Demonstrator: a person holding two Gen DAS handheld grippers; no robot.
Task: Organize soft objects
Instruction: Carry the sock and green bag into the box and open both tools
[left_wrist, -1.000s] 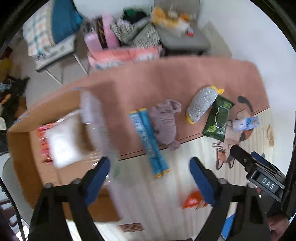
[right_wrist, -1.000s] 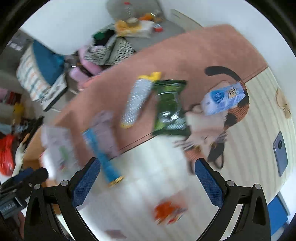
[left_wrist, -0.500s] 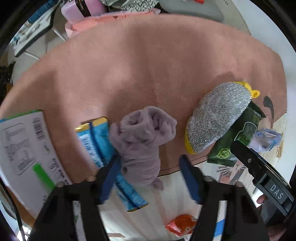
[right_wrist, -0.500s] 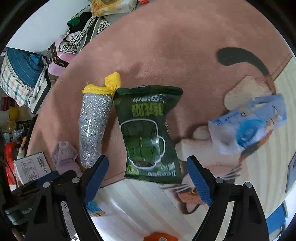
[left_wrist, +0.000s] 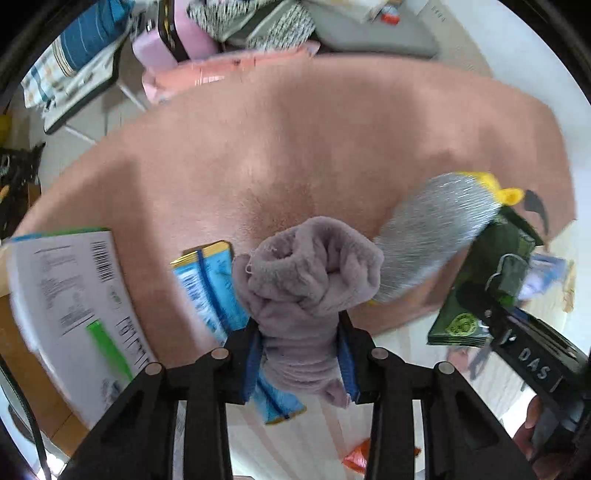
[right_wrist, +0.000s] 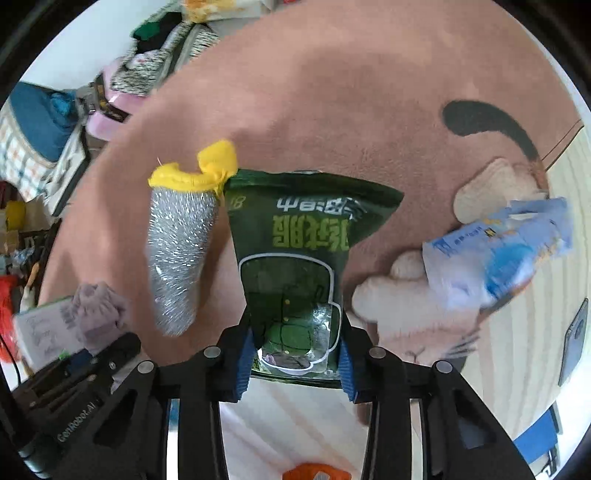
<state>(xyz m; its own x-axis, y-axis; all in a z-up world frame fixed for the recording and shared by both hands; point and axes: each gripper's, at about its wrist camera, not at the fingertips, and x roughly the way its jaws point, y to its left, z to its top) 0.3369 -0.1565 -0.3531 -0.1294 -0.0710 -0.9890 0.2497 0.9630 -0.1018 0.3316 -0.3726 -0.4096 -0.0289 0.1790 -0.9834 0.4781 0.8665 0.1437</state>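
My left gripper (left_wrist: 301, 363) is shut on a mauve fleece cloth (left_wrist: 310, 280), its bunched end sticking out past the blue pads. My right gripper (right_wrist: 293, 363) is shut on the lower edge of a dark green packet (right_wrist: 295, 266). A silver scrubbing mitt with a yellow cuff (right_wrist: 181, 243) lies just left of the packet on the pink rug (right_wrist: 332, 110); it also shows in the left wrist view (left_wrist: 436, 236). The cloth shows at the left in the right wrist view (right_wrist: 98, 314).
A blue snack pack (left_wrist: 214, 291) lies under the cloth. A light blue tissue pack (right_wrist: 498, 254) lies at the right. A cardboard box with a white-labelled packet (left_wrist: 70, 306) stands at the left. An orange wrapper (right_wrist: 314, 472) and a phone (right_wrist: 574, 339) lie on the floor. Clutter lines the far wall.
Both grippers moved down to the rug and closed: the left on the mauve cloth, the right on the green packet. Half a second ago both stood open around them.
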